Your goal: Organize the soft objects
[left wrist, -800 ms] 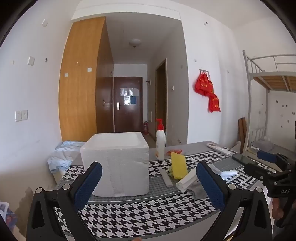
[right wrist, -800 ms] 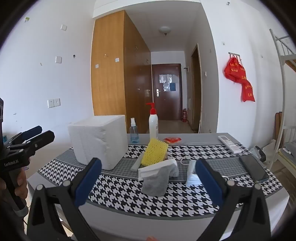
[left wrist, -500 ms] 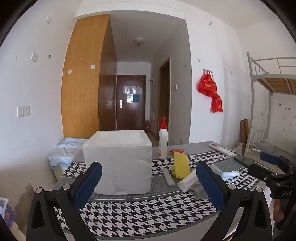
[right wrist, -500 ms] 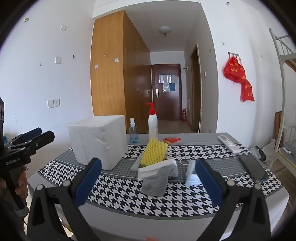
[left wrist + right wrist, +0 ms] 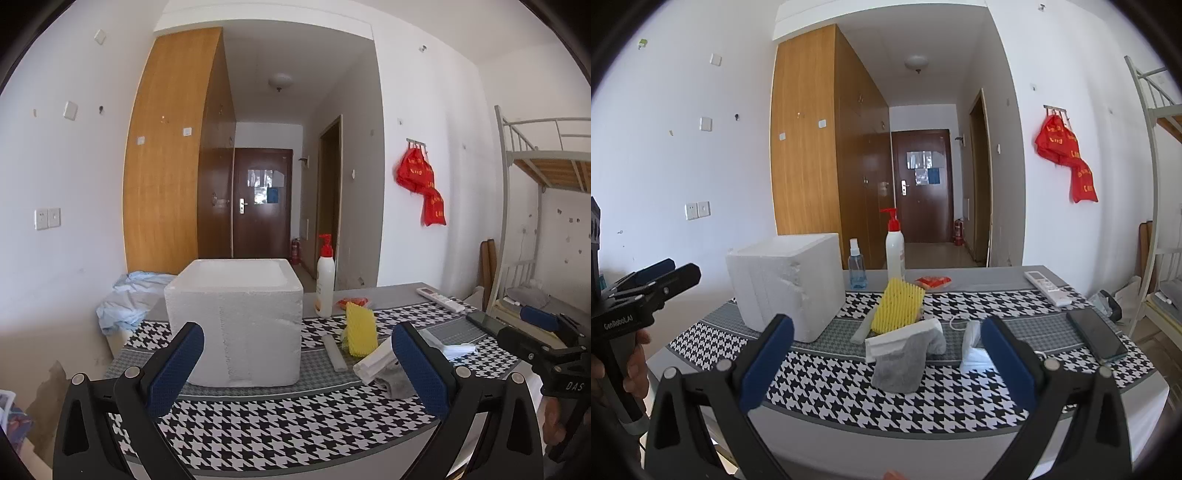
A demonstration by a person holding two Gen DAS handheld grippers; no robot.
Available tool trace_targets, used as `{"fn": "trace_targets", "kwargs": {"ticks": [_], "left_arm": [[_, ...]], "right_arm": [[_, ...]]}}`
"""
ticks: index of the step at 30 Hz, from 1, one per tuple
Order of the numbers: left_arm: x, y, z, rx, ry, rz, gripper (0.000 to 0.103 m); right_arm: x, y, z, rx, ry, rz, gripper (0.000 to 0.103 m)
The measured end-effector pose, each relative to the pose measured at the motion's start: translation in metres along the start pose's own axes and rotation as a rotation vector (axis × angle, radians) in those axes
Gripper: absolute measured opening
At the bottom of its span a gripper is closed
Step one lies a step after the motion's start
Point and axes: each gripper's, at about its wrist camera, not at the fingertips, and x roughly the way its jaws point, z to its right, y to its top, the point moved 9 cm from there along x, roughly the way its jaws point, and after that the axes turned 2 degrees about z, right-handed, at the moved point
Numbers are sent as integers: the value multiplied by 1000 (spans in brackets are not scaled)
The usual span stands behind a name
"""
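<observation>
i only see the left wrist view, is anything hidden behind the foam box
Observer: Yes, a clear blue spray bottle stands behind the foam box, beside the pump bottle.
Operator: is the other side holding anything
Observer: No, the right hand-held gripper is open and empty.
Operator: what's that grey cloth
Observer: The grey cloth is a sock with a white cuff, lying in front of the yellow sponge.

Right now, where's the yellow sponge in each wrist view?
Left wrist: yellow sponge right of centre, between the foam box and the right claw finger.
Right wrist: yellow sponge centre, behind the grey-white cloth.
Shared landmark: the red-capped pump bottle just behind it.
</observation>
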Motion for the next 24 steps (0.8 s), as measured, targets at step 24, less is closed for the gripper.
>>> {"fn": "trace_targets", "kwargs": {"ticks": [24], "left_arm": [[3,-2,8,37,5,1,102]], "right_arm": [[5,-3,6,6,-7,-4,102]]}}
